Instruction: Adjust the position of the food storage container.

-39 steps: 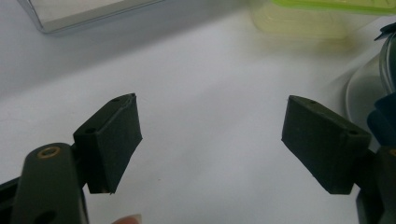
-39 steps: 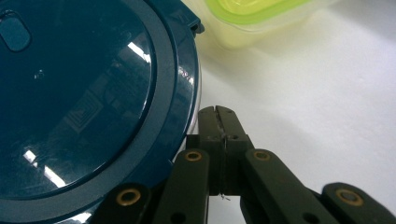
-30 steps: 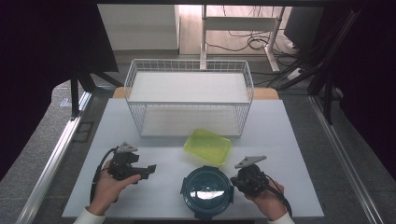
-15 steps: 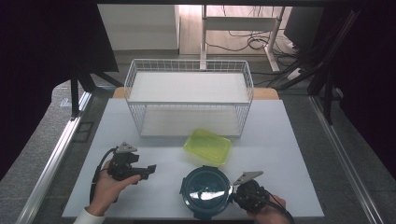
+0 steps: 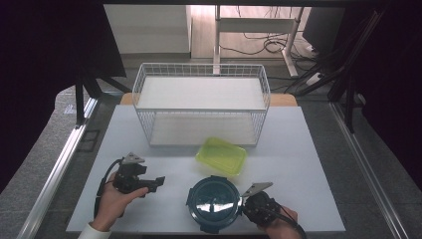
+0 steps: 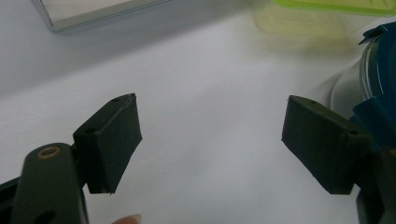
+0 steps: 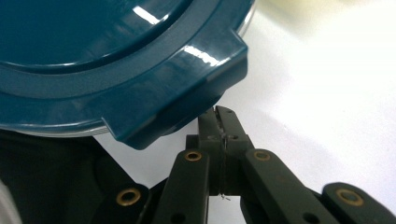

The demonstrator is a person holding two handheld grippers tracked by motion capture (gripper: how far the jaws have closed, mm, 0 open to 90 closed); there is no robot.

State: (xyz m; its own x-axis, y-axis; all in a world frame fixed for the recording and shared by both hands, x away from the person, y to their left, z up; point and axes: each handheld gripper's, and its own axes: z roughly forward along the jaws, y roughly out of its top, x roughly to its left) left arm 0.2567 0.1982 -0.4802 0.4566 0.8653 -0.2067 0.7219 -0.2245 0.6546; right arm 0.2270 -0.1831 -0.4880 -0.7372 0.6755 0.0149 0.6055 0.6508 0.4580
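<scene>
High view: right gripper (image 5: 247,203) clenched empty at 3 o'clock of teal lid (image 5: 214,201)
Left gripper (image 5: 155,182): released, idle
Risk: tips slip under lid tab, container skids

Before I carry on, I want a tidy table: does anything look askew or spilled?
Nothing spilled. The green container lies at a slant to the wire basket; the round blue-lidded container sits level, lid on.

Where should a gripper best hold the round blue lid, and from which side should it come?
Probably at a clip tab jutting from the blue lid's rim, coming level from the right, where the shut right gripper sits beneath that tab. The tab overhangs the container's rim; the lid's broad, flat top offers no hold.
</scene>
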